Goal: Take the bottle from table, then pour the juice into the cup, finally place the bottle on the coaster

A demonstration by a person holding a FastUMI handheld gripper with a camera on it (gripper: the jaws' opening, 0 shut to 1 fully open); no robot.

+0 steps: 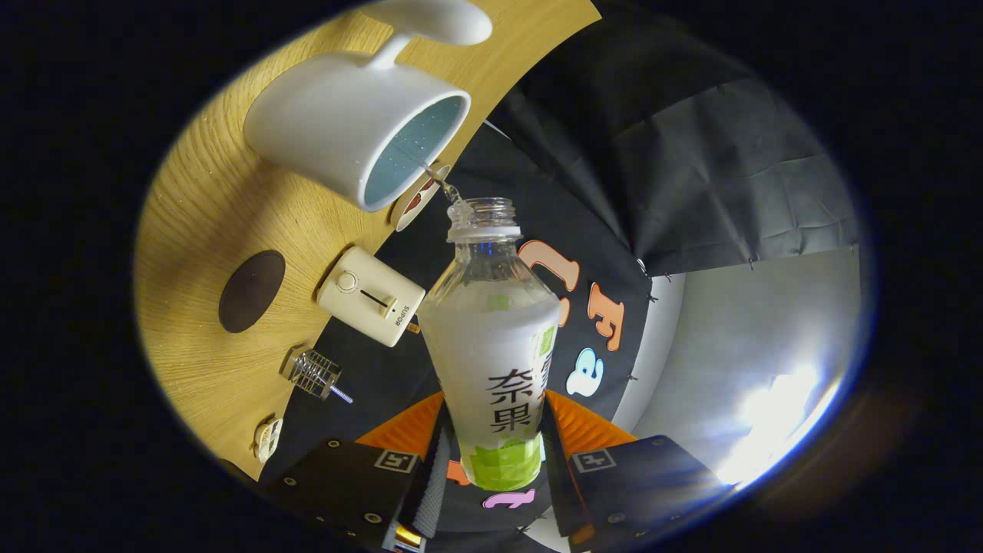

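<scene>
I had my gripper (495, 453) clamped on one clear plastic bottle (491, 338) with a frosted label, both fingers pressing its lower body, uncapped neck pointing to twelve o'clock. A thin stream ran from its mouth into one white ceramic cup (349, 127) with a blue inside, at eleven o'clock from the neck (the whole view was tipped over). On the round wooden table (192, 223) lay one dark oval coaster (252, 290) at nine o'clock from the bottle, one cream toaster (370, 296) between them, and one small wire-and-glass object (315, 374) at eight o'clock.
</scene>
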